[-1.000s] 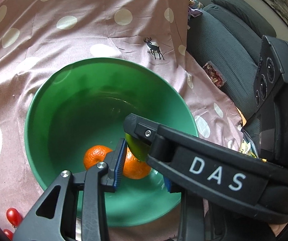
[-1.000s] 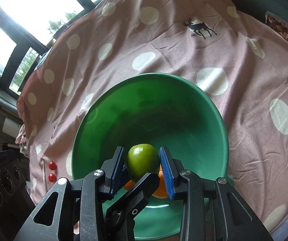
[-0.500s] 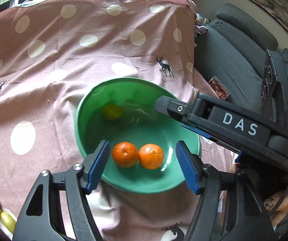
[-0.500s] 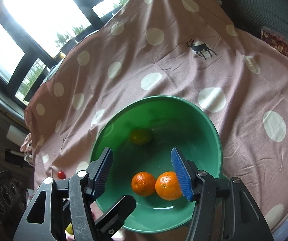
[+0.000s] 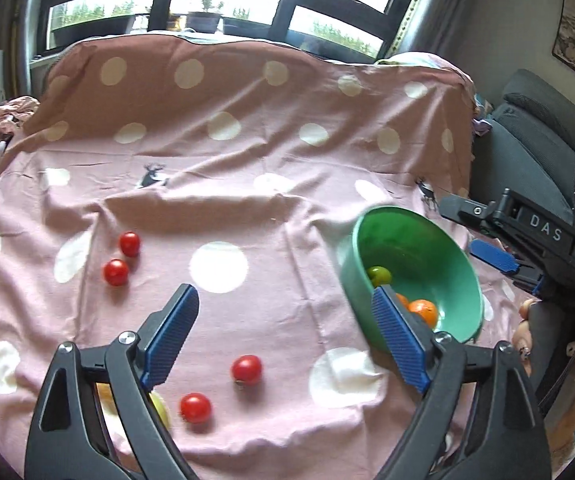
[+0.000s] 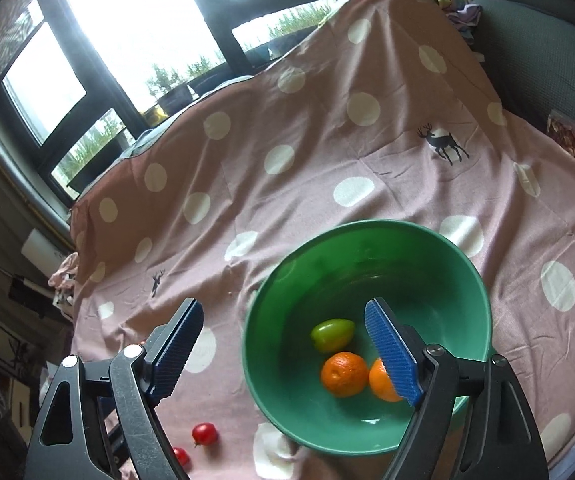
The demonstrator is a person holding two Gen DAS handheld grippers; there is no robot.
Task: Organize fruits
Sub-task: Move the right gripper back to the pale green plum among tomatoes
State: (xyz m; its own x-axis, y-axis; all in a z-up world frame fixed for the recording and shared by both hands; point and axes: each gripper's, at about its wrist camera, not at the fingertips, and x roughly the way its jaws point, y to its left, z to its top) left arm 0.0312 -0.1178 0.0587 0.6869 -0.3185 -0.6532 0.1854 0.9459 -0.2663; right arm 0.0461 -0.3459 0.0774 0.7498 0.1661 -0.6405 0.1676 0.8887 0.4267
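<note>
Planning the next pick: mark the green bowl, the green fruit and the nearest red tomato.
green bowl (image 6: 367,232), right wrist view, far rim.
green fruit (image 6: 333,334), right wrist view, its middle.
red tomato (image 5: 246,369), left wrist view, its middle.

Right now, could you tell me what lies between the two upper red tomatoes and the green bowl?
In the left wrist view, only bare polka-dot cloth lies between the tomato pair and the green bowl; no fruit sits on that stretch.

Both cams ride on the handheld tools and look forward and down along the fingers. The left one sits further back over the pink polka-dot cloth (image 5: 247,184), facing the windows. The right one hangs close above the green plastic bowl (image 6: 271,360), which both views share (image 5: 357,280).
</note>
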